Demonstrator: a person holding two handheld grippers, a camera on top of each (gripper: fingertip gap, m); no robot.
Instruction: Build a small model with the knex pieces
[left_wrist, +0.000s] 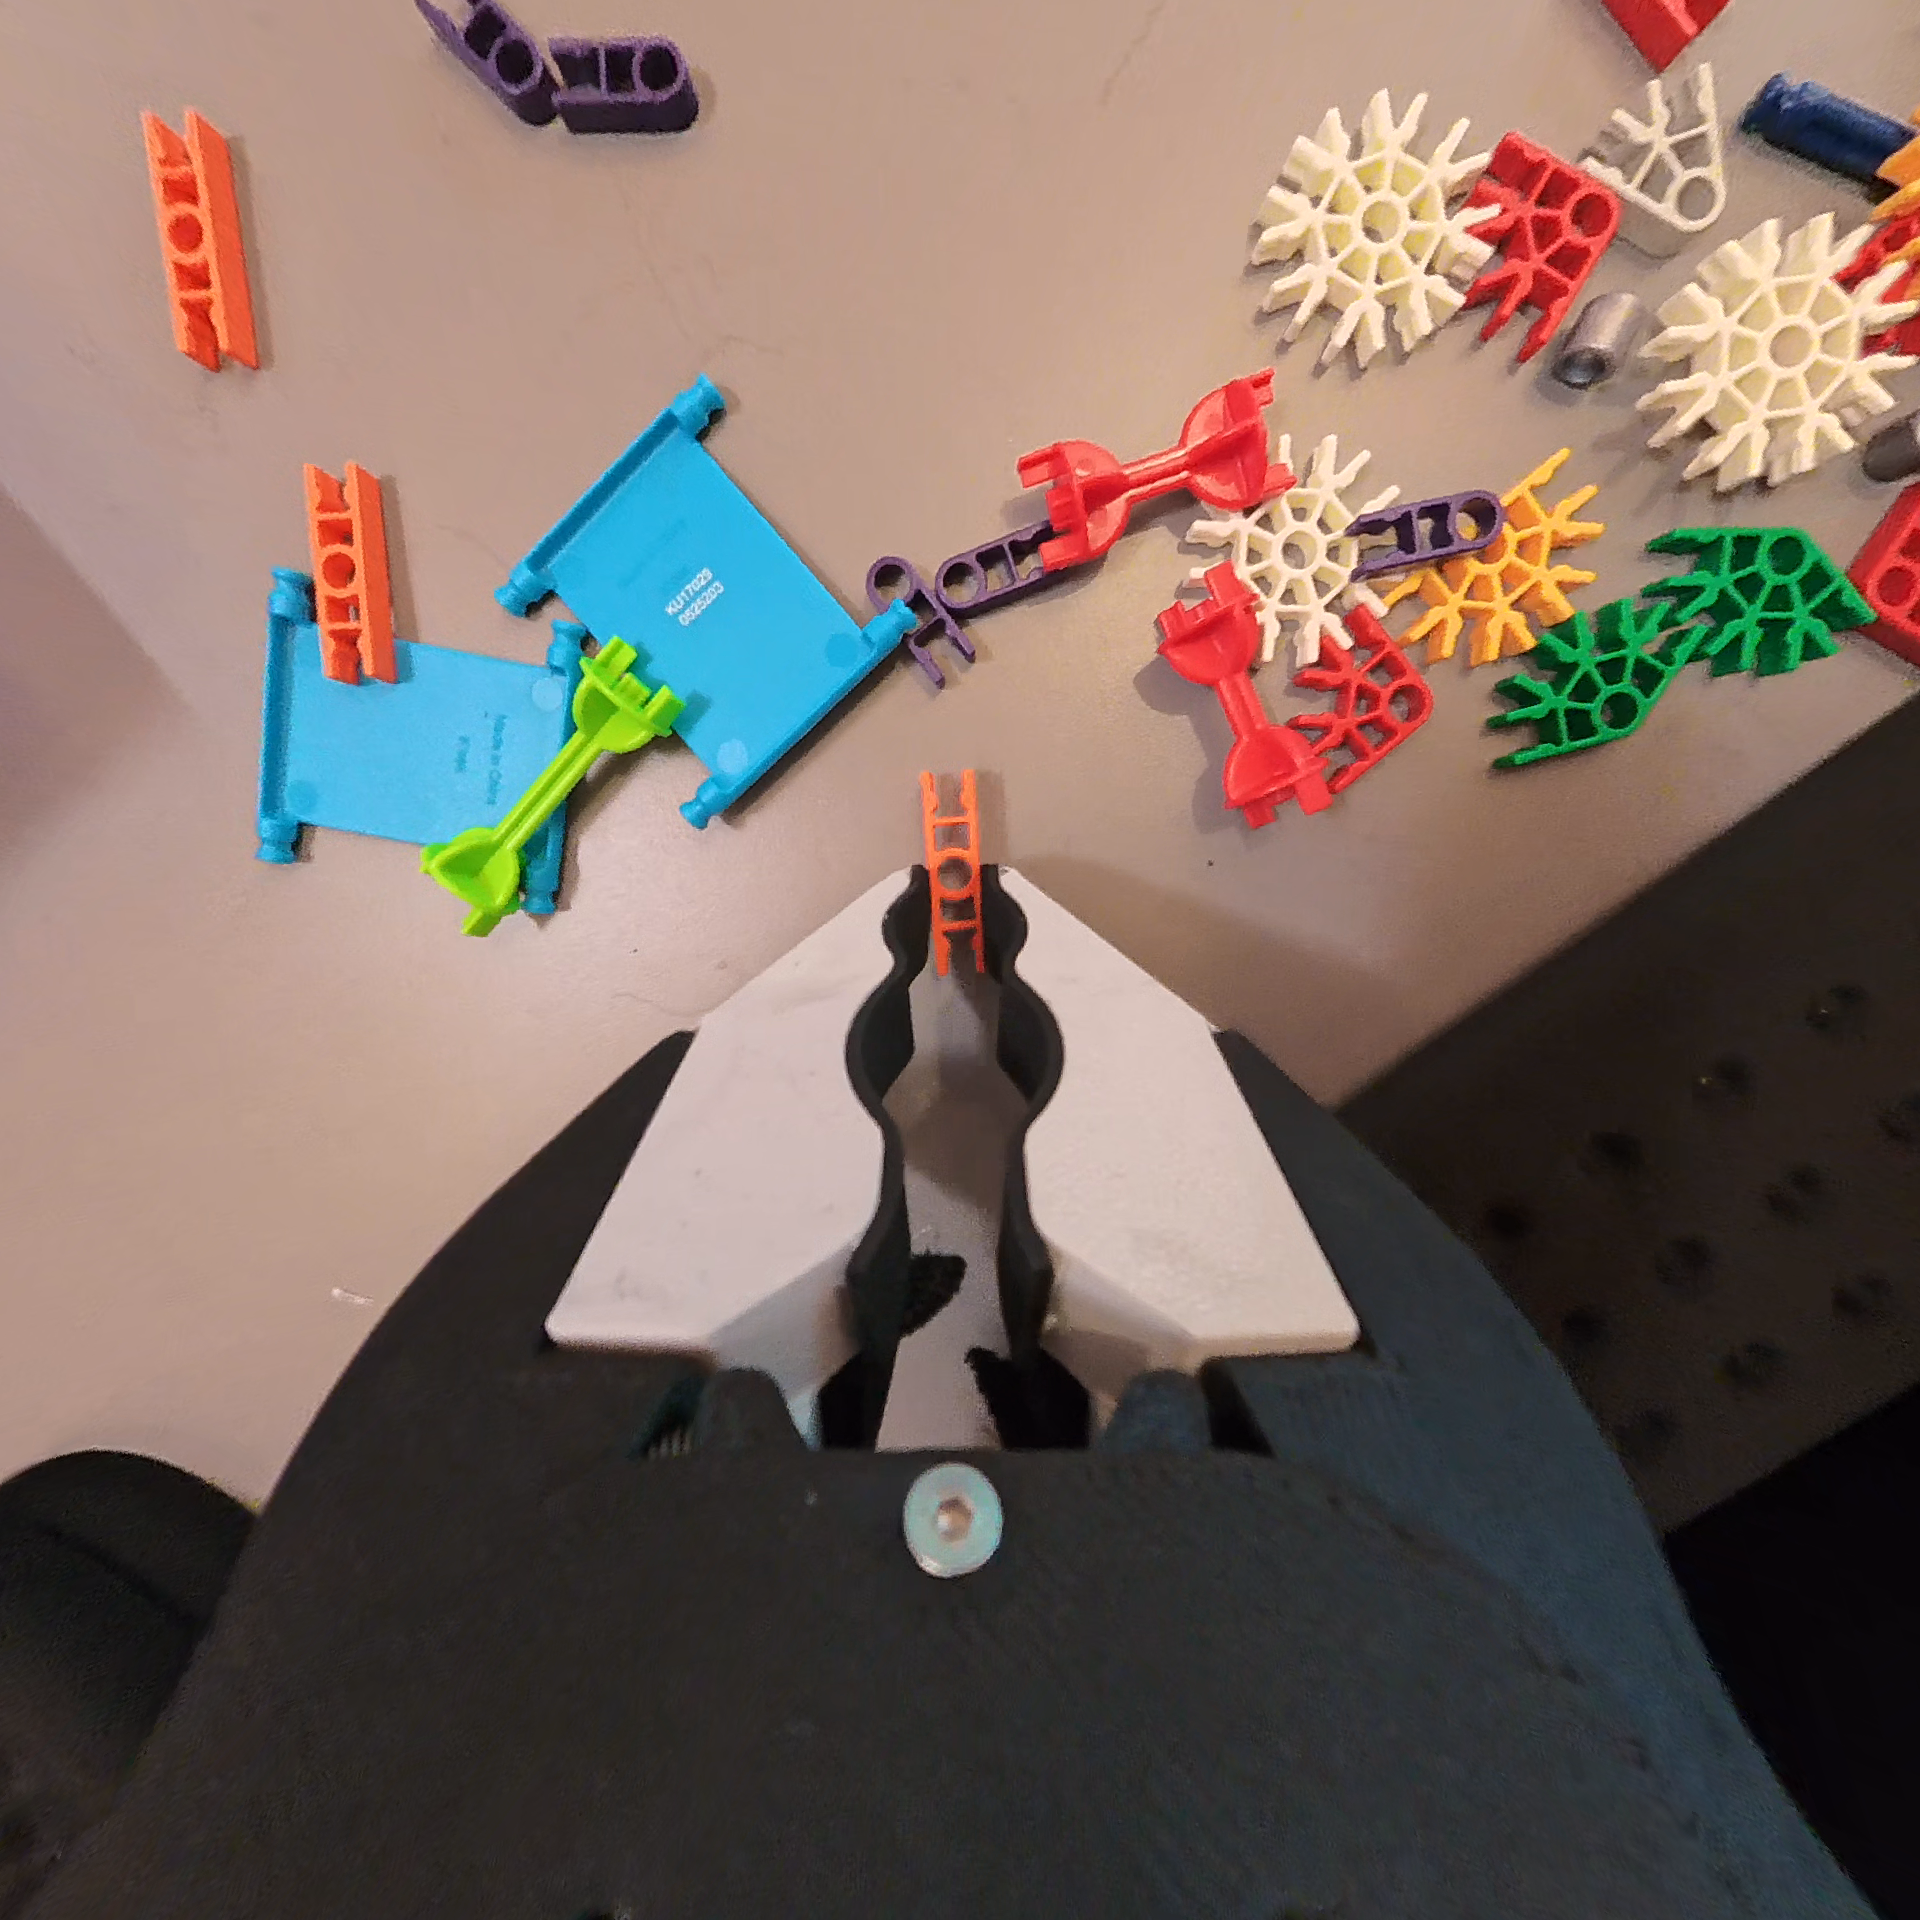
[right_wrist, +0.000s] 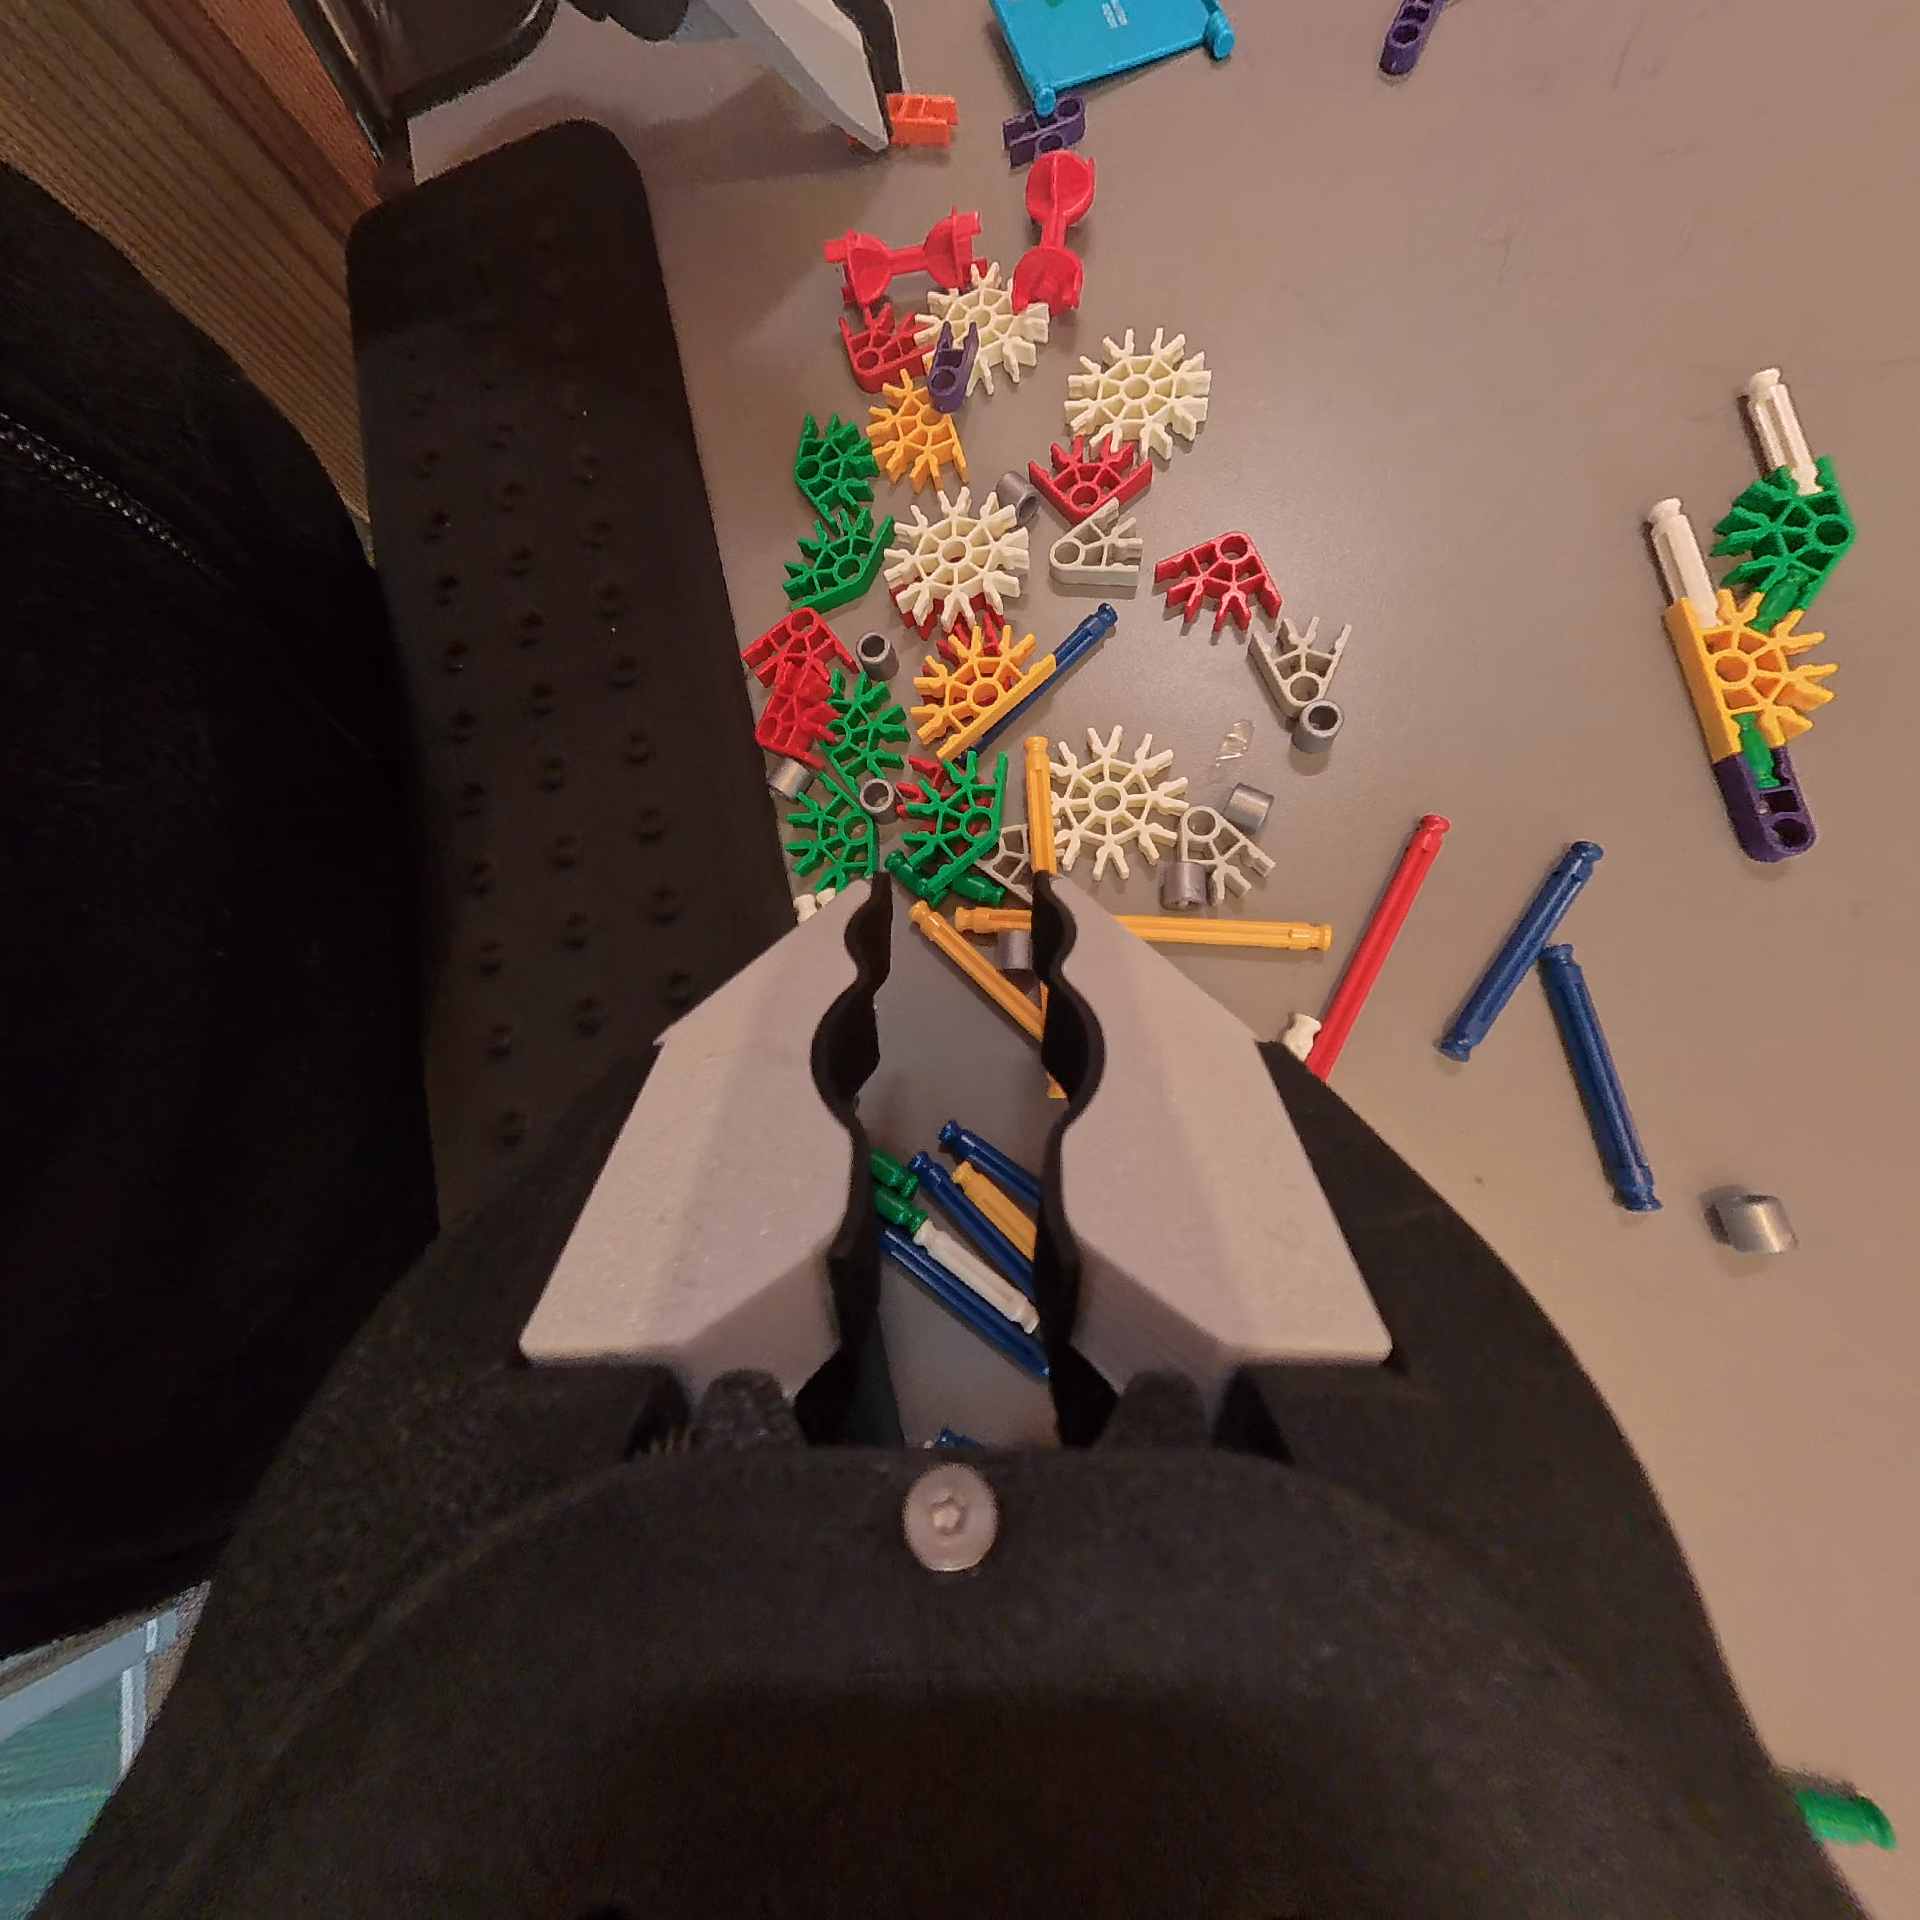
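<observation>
Left hand-held gripper (left_wrist: 951, 883) closed on a small orange connector (left_wrist: 951, 871), pinched near its lower end so the forked tip pokes out past the fingertips, clear of the grey worktop (left_wrist: 727, 1039). Beyond, to the left: two blue panels (left_wrist: 686, 592), a lime rod (left_wrist: 551, 779) lying across them, another orange connector (left_wrist: 348, 571) resting on the nearer panel.

Right hand-held gripper (right_wrist: 961, 899) empty, jaws parted a little, hovering over loose yellow rods (right_wrist: 1143, 925) at the near edge of a pile of white snowflake connectors (right_wrist: 956, 561) and green pieces (right_wrist: 945, 821). Not touching anything, as far as can be judged.
</observation>
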